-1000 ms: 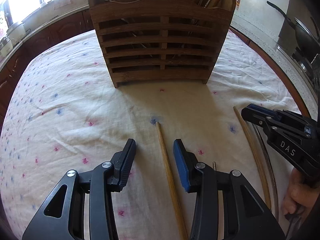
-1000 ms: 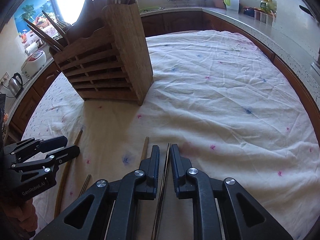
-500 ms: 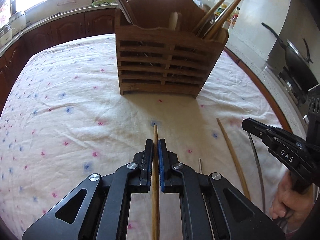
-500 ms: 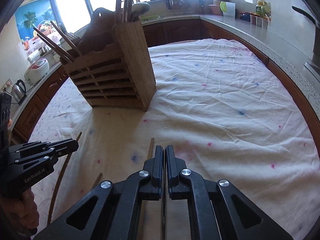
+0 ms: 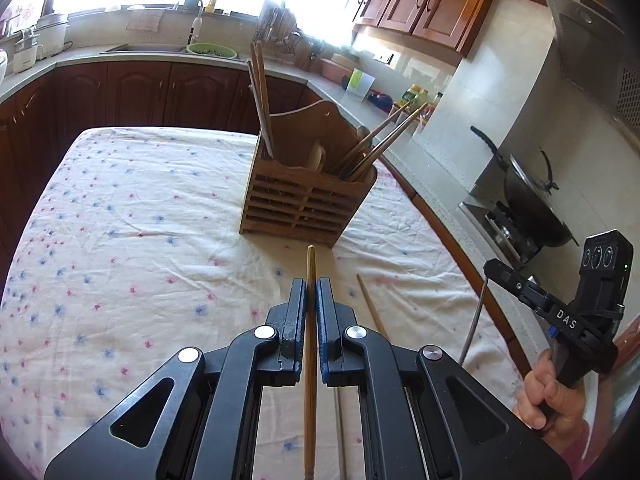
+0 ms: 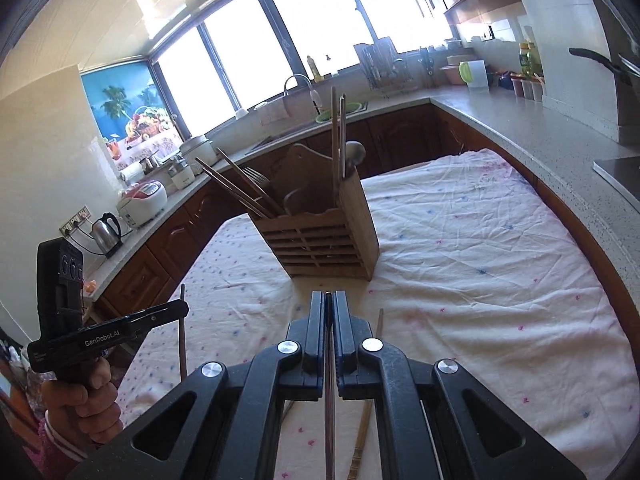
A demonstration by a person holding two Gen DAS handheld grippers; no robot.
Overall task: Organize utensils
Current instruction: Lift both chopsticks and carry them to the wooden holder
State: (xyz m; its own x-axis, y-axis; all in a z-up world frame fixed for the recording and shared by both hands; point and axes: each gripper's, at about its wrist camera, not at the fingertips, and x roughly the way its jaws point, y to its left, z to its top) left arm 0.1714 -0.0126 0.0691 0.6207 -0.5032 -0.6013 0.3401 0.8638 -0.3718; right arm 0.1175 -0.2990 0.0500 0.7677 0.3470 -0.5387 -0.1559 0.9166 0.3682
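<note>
Floral tablecloth [image 5: 120, 240], wooden utensil holder [image 5: 304, 204], kitchen counter [image 6: 520, 120]

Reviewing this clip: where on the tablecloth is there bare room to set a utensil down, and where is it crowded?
Free: the broad stretch of tablecloth left of the wooden holder, and the cloth to the holder's right, toward the counter. Crowded: the near strip in front of the holder, where a loose chopstick lies beside both grippers.

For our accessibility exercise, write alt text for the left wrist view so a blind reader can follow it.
The left gripper is shut on a wooden chopstick, pointing at a slatted wooden utensil holder that stands on a floral tablecloth. At right, the right gripper holds a thin metal chopstick.
</note>
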